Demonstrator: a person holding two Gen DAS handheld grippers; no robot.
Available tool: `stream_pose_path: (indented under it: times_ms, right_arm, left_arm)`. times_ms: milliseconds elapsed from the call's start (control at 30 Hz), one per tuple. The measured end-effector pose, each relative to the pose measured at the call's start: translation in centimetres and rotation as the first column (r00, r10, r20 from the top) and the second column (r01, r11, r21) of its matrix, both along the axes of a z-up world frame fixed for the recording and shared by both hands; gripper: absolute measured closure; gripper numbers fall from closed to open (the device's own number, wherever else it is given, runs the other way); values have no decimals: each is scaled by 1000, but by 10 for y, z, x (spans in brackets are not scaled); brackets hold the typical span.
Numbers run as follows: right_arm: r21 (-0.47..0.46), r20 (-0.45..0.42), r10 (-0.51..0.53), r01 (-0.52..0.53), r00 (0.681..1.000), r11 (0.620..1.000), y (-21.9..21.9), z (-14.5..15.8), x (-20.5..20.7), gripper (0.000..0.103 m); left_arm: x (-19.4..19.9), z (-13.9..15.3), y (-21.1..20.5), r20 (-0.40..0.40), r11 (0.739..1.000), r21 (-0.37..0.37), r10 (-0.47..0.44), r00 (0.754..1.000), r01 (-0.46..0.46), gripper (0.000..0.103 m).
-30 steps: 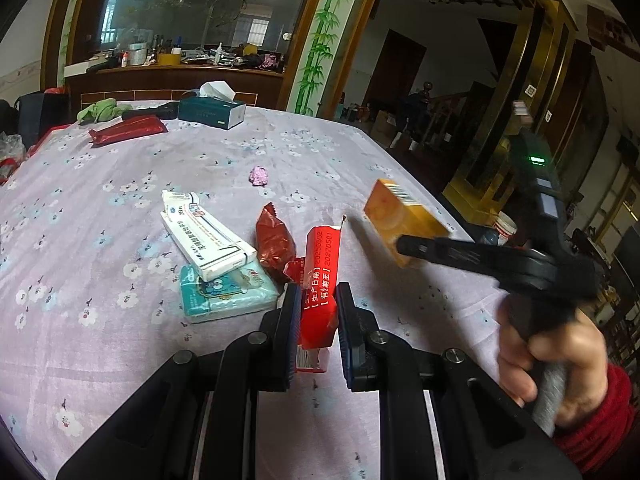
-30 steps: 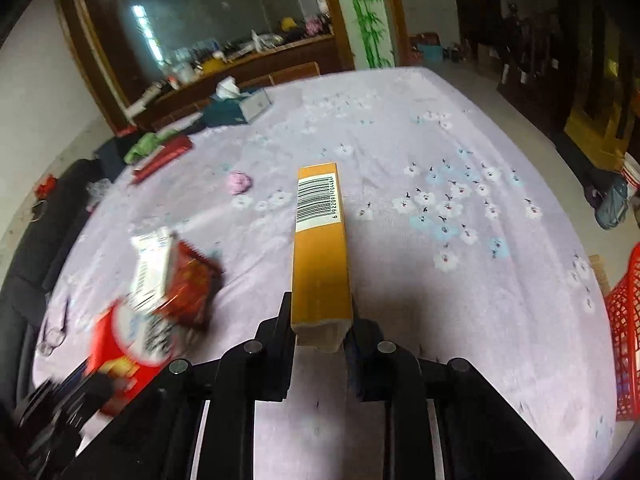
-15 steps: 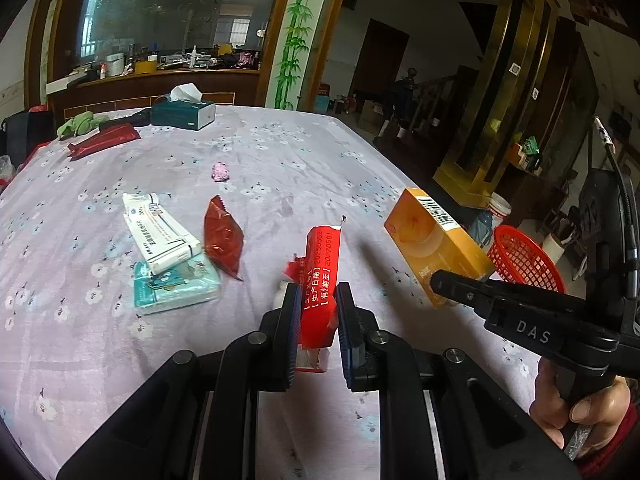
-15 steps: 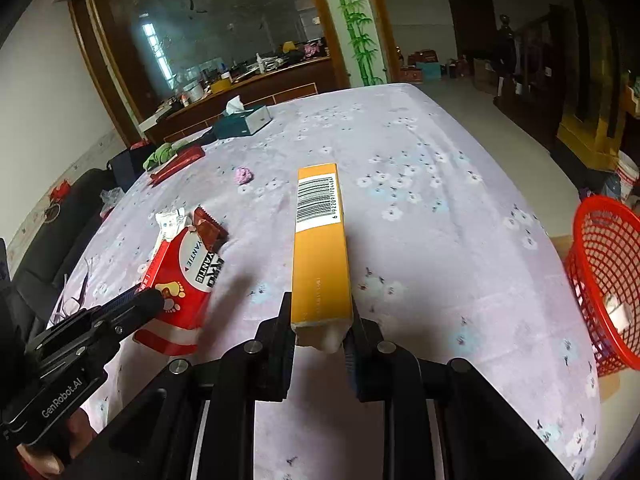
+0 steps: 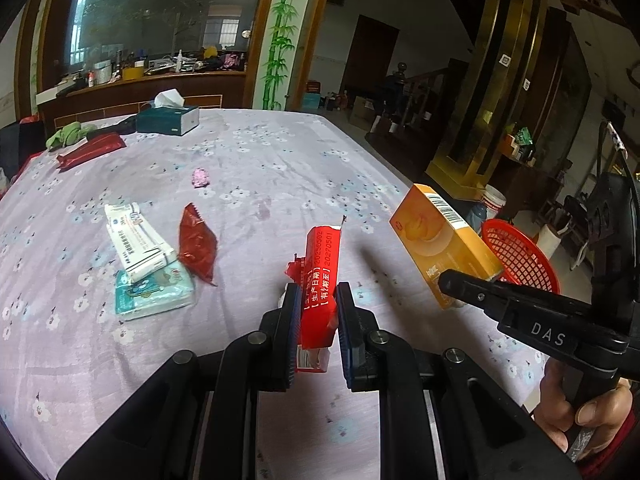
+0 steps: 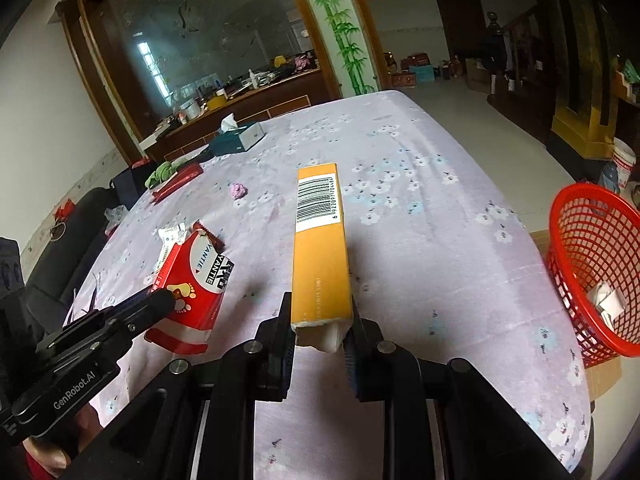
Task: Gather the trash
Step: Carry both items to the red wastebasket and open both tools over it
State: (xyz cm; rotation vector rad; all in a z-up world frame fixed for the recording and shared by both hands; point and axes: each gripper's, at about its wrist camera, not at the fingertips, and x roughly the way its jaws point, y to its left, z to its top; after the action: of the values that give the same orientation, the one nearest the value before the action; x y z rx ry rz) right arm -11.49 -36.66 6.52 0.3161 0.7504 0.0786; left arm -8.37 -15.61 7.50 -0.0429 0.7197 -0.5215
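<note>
My left gripper [image 5: 317,307] is shut on a flattened red carton [image 5: 321,280], held above the table; the same red carton [image 6: 192,292] shows at left in the right wrist view. My right gripper [image 6: 320,320] is shut on a long orange box [image 6: 320,248] with a barcode, also lifted; that orange box [image 5: 444,244] hangs at right in the left wrist view. A red mesh basket [image 6: 596,272] stands on the floor past the table's right edge with a white scrap inside. On the cloth lie a red wrapper [image 5: 198,246], a white tube box [image 5: 136,242], a teal tissue pack [image 5: 154,294] and a pink wad [image 5: 201,177].
The table wears a lilac flowered cloth [image 5: 260,168]. At its far end sit a teal tissue box [image 5: 168,120], a dark red packet [image 5: 90,152] and a green cloth [image 5: 66,136]. A cabinet stands behind. A white bucket [image 6: 623,162] is on the floor near the basket.
Both grippers have swung right toward the table's edge with their boxes; the red basket, unseen or barely seen a second ago, is now well in view. Grips are unchanged.
</note>
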Motion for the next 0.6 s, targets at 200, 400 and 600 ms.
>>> stream_pose_path:
  times_ms: [200, 400, 600]
  right_arm:
    - [18, 13, -43, 42, 999, 999, -21, 5, -13, 80]
    - [28, 43, -147, 146, 988, 989, -67, 13, -32, 80]
    - [32, 58, -311, 309, 949, 950, -133, 23, -57, 80]
  left_arm:
    - [2, 5, -21, -2, 999, 3, -43, 999, 43, 87]
    - [2, 15, -65, -9, 990, -12, -138, 990, 138, 87]
    - [1, 28, -131, -22, 963, -69, -264, 964, 262, 87]
